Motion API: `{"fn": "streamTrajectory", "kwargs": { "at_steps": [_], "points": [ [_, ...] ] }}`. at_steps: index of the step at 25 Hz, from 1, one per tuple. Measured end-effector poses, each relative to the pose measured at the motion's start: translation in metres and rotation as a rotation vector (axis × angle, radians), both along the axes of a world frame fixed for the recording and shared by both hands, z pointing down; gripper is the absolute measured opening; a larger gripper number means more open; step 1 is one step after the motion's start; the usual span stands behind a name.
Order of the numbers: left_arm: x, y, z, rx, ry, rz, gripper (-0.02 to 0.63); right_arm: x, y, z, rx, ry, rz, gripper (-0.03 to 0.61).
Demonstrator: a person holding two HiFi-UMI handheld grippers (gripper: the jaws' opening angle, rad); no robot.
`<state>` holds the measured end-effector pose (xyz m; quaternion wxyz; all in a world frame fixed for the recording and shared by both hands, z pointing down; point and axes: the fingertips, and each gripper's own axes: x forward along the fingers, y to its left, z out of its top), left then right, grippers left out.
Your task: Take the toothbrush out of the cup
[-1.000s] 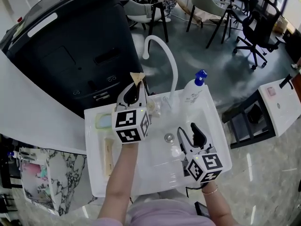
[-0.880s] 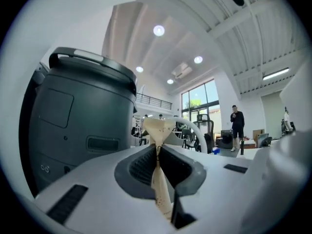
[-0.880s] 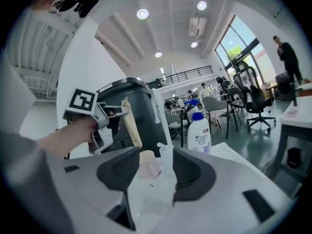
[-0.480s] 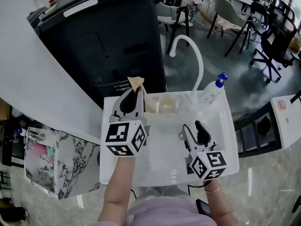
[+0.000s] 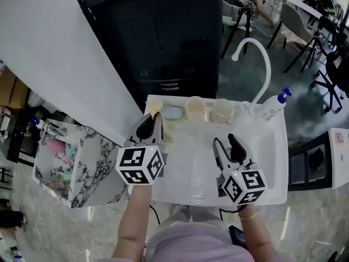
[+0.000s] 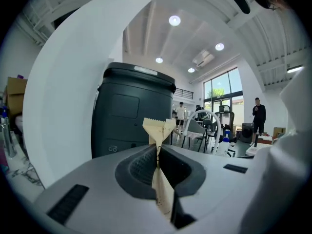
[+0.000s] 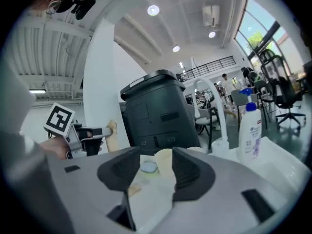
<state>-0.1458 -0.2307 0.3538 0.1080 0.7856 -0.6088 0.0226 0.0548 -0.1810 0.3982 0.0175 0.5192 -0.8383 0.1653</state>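
My left gripper (image 5: 152, 125) is shut on a cream wrapped toothbrush (image 5: 154, 107) whose serrated end (image 6: 158, 127) sticks up past the pinching jaws. It hangs over the back left corner of the white sink (image 5: 272, 162), left of two cream cups (image 5: 194, 108) (image 5: 221, 111) at the sink's back rim. My right gripper (image 5: 229, 144) stands open over the basin with nothing between its fingers. In the right gripper view one cup (image 7: 164, 161) shows between the jaws farther off, and the left gripper (image 7: 92, 133) is at the left.
A pale blue soap dish (image 5: 173, 113) lies beside the cups. A white curved tap (image 5: 256, 59) and a blue-capped pump bottle (image 5: 272, 107) stand at the back right. A black cabinet (image 5: 163, 37) is behind the sink, a marbled box (image 5: 65, 162) to its left.
My left gripper has carried the toothbrush leftward, away from the cups, to the sink's left edge. The right gripper has also shifted left, still open. The head view has swung left.
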Motion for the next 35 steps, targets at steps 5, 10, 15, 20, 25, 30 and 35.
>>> {"fn": "streamTrajectory", "kwargs": {
  "at_steps": [5,10,15,20,25,30,35],
  "points": [
    [-0.020,0.024,0.036,-0.123,-0.006,0.001,0.012,-0.021,0.004,0.005,-0.015,0.006,-0.032,0.209],
    [-0.016,0.048,0.079,-0.244,-0.005,0.033,0.012,-0.031,0.005,0.009,-0.026,0.004,-0.038,0.209],
    [0.001,0.068,0.122,-0.351,-0.046,0.093,0.012,-0.031,0.011,0.013,-0.036,0.003,-0.030,0.209],
    [0.015,0.072,0.151,-0.425,-0.059,0.128,0.011,-0.022,0.014,0.017,-0.044,0.004,-0.010,0.209],
    [0.030,0.058,0.164,-0.453,-0.136,0.160,0.011,-0.009,0.014,0.019,-0.047,0.002,0.020,0.207],
    [0.040,0.042,0.191,-0.519,-0.191,0.173,0.009,0.003,0.013,0.021,-0.054,0.000,0.038,0.206],
    [0.044,0.028,0.219,-0.585,-0.237,0.163,0.008,0.018,0.009,0.024,-0.058,0.000,0.061,0.206]
  ]
}}
